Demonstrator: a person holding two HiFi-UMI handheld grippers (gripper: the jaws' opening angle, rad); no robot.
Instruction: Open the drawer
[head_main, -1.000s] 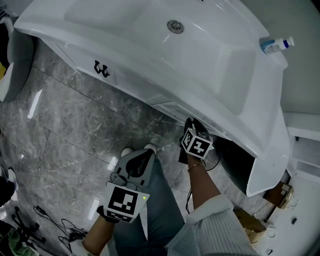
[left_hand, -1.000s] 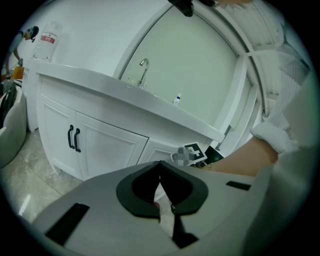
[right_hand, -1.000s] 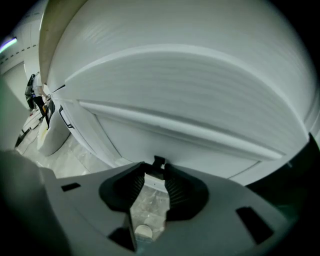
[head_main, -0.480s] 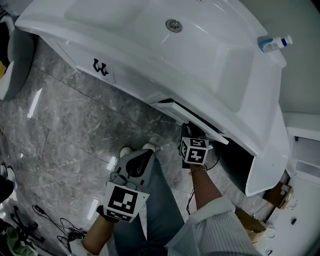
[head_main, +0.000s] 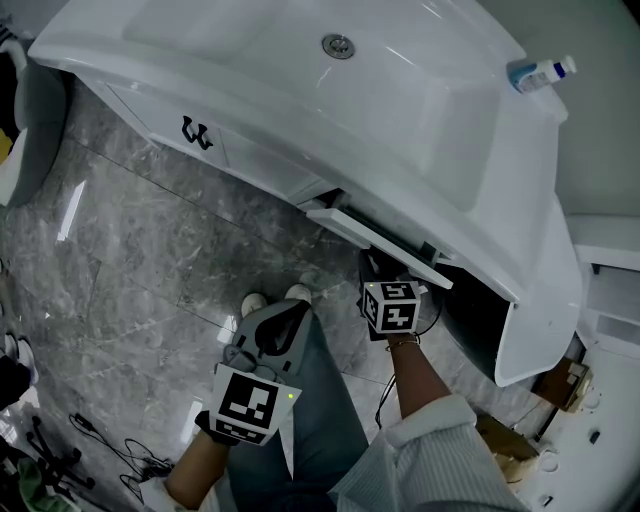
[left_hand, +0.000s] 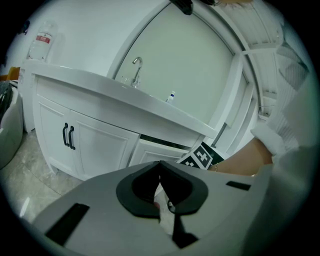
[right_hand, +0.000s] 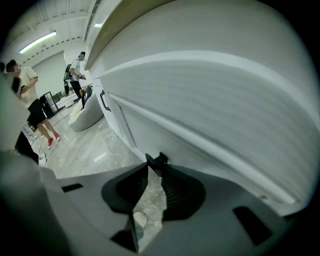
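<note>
Right gripper (right_hand: 156, 167) first: its jaws are pinched together on the small black handle (right_hand: 159, 159), and only the very tips have it. The drawer (head_main: 375, 243) shows in the head view as a white strip standing a little way out from the vanity (head_main: 250, 160), just under the rim of the countertop (head_main: 470, 200). So it's cracked open, with most of its travel probably left to go.

The left gripper (left_hand: 160, 165) hangs low over the person's leg (head_main: 325, 400), jaws closed on each other with nothing between them. It has no part in this pull.

For a clean pull, I'd keep the clamp firm and draw straight back along the drawer's run, toward the body. With so slim a hold on the handle, any sideways or downward drag could slip the tips off or bind the drawer.

Now the edges. The countertop overhangs the drawer, so the right gripper should stay below that lip and not rise. To its right gapes a dark open cupboard (head_main: 470, 320), with its white side panel (head_main: 535, 330) just beyond. On the left, the double doors with black pulls (head_main: 196, 133) stand well apart.

Room to back up looks fair: marble floor (head_main: 150, 250) lies open behind, though the leg and the left gripper sit near the drawer's path.
</note>
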